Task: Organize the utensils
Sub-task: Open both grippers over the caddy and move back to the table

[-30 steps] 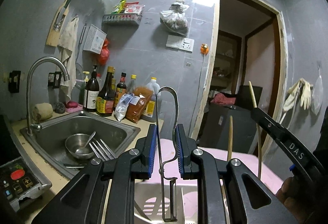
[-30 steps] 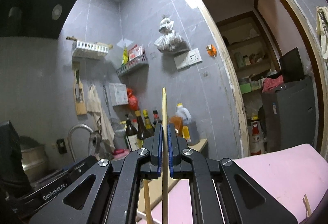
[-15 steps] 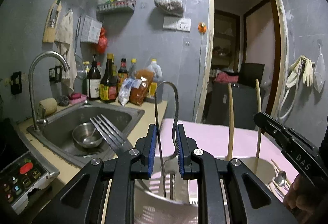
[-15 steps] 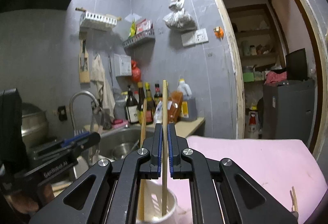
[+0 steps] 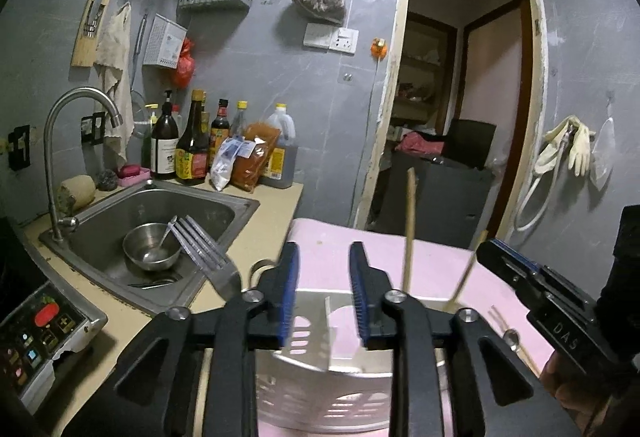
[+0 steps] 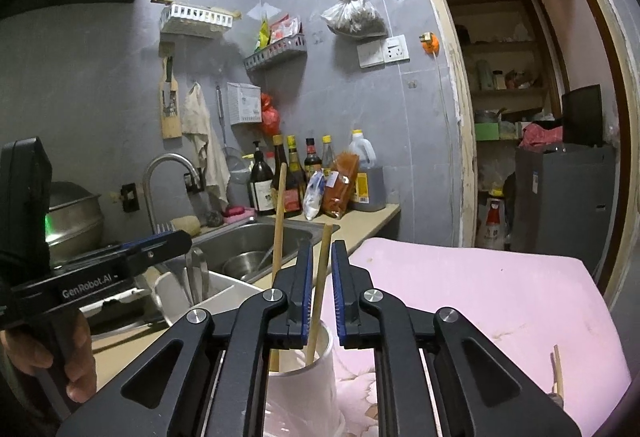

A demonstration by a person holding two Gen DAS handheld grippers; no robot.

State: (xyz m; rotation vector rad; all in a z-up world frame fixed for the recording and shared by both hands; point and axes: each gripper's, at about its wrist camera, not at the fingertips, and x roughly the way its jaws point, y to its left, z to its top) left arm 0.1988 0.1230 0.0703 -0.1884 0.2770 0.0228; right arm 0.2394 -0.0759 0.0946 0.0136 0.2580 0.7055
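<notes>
Right wrist view: my right gripper is opening its jaws around a chopstick whose lower end already stands in the white cup; the pads look clear of it. A second chopstick leans in the cup to the left. One more utensil lies on the pink mat at the near right, so sorting is well along but not finished.

Only the left wrist view shows the white slotted basket below my left gripper, whose jaws are opening on nothing, a fork standing at its left, and a spoon lying beyond the cup.
</notes>
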